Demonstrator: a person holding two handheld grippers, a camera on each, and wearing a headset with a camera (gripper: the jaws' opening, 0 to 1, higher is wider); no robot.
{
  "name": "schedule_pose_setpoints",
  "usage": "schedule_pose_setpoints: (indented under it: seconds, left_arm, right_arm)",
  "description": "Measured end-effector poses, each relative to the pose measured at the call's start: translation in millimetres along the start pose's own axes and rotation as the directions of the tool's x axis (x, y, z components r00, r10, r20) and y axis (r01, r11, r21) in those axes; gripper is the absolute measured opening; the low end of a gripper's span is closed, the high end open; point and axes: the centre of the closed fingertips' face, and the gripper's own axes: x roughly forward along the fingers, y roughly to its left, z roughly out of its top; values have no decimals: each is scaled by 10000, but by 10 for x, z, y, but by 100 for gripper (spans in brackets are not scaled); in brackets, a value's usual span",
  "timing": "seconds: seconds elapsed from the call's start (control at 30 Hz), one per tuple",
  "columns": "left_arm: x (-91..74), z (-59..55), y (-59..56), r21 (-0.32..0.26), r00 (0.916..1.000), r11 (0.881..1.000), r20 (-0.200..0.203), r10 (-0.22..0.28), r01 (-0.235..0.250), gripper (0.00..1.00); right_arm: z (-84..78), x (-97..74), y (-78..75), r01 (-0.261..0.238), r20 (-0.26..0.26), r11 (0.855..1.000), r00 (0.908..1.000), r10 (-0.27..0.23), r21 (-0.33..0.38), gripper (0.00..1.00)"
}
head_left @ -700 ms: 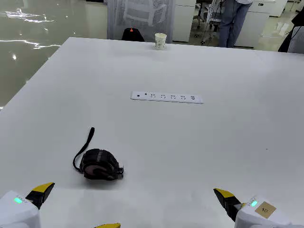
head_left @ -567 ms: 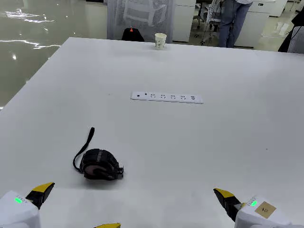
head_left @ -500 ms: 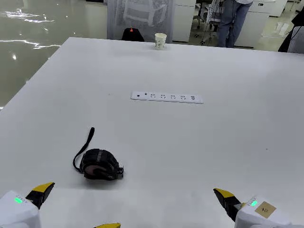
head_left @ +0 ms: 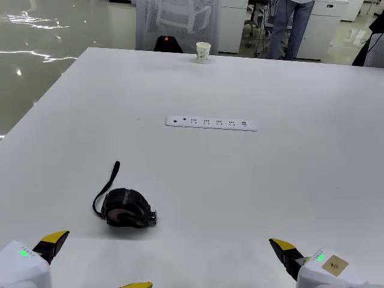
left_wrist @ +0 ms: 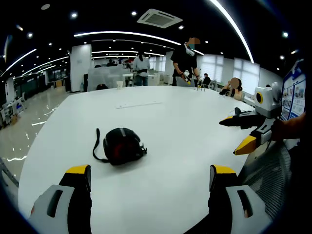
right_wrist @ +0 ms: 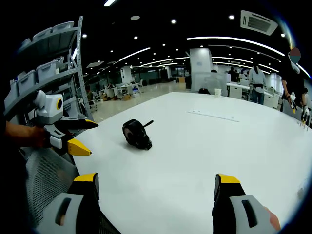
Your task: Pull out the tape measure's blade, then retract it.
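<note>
Tape measure (head_left: 126, 208) is found lying on its side on the white table (head_left: 270, 180), in the near left part of it as seen in the head view. Its case is black and round, and the blade is kept inside the case. A black wrist strap (head_left: 107, 183) is laid out from the case toward the far side of the table. The tape measure is touched by nothing.

The left hand-held gripper (left_wrist: 150, 170) is held released, with its yellow-tipped jaws wide apart, and it is kept near the table edge, short of the tape measure. Nothing is grasped between its jaws. The right hand-held gripper (right_wrist: 157, 179) is also held released, its jaws spread widely and nothing gripped, well apart from the tape measure on the right side. In each gripper view the other gripper is seen from the side, its two jaws parted.

Farther on the table a white power strip (head_left: 210, 123) is placed flat, and a paper cup (head_left: 203, 51) is stood upright near the far edge. Behind that edge a mesh chair (head_left: 174, 21) is seen.
</note>
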Motion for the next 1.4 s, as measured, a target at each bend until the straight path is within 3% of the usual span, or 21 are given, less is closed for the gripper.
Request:
schedule_pose_setpoints:
  seconds: [0.97,1.4]
  left_arm:
    - [-1,4,-12,29,10000,10000,-54,-16,16,99]
    - [39,8,-1,122,9998,9998,-162,-134,136,99]
  right_arm:
    - [-8,-9,-9,-73,-100,9999,9999,72,-148,99]
    - [15,49,-41,-537,-380,9978,9979,523,-383,99]
